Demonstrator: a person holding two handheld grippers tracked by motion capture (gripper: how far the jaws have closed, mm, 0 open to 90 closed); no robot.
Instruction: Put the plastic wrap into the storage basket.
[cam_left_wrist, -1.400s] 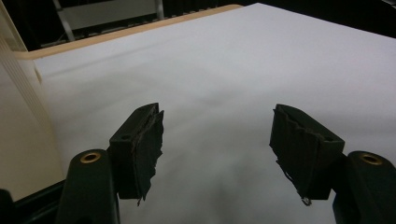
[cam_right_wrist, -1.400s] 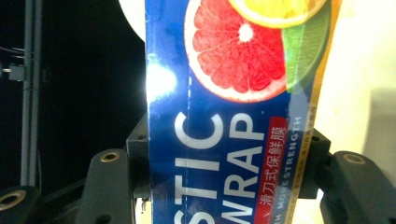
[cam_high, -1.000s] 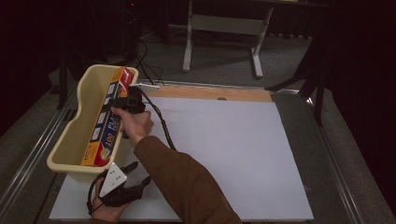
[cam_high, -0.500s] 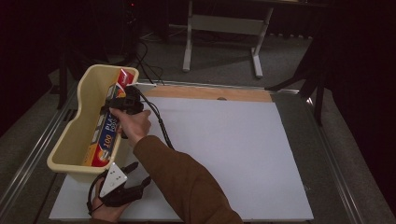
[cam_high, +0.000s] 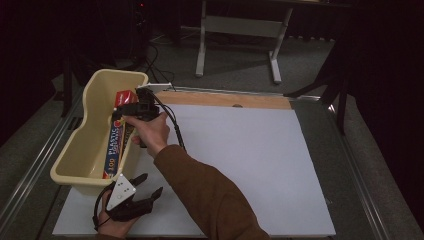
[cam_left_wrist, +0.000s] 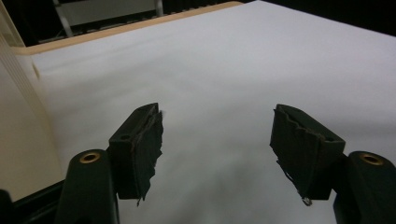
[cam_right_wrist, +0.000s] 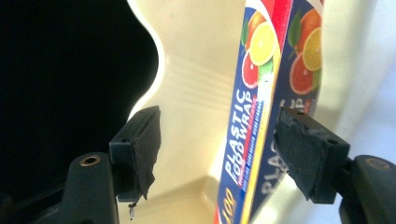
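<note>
A long blue box of plastic food wrap (cam_high: 114, 145) with citrus pictures lies lengthwise in the cream tub (cam_high: 95, 100), against its right wall. My right gripper (cam_high: 125, 112) hovers over the tub's far end. Its jaws have just been opening. In the right gripper view the box (cam_right_wrist: 261, 116) runs between the jaws, close to the right pad (cam_right_wrist: 303, 149), and neither pad presses on it. My left gripper (cam_high: 152, 184) rests on the white board at the front left. It is open, with bare board between its pads (cam_left_wrist: 140, 144).
The white board (cam_high: 250, 160) covers most of the table, with a wooden strip (cam_high: 225, 99) along its far edge. The tub stands at the board's left edge. A black cable (cam_high: 172, 125) trails from the right gripper. Metal stand legs (cam_high: 272, 60) rise behind the table.
The right gripper's jaws have spread and the box has settled a little lower in the tub. The right hand has barely shifted. The left gripper has stayed put.
</note>
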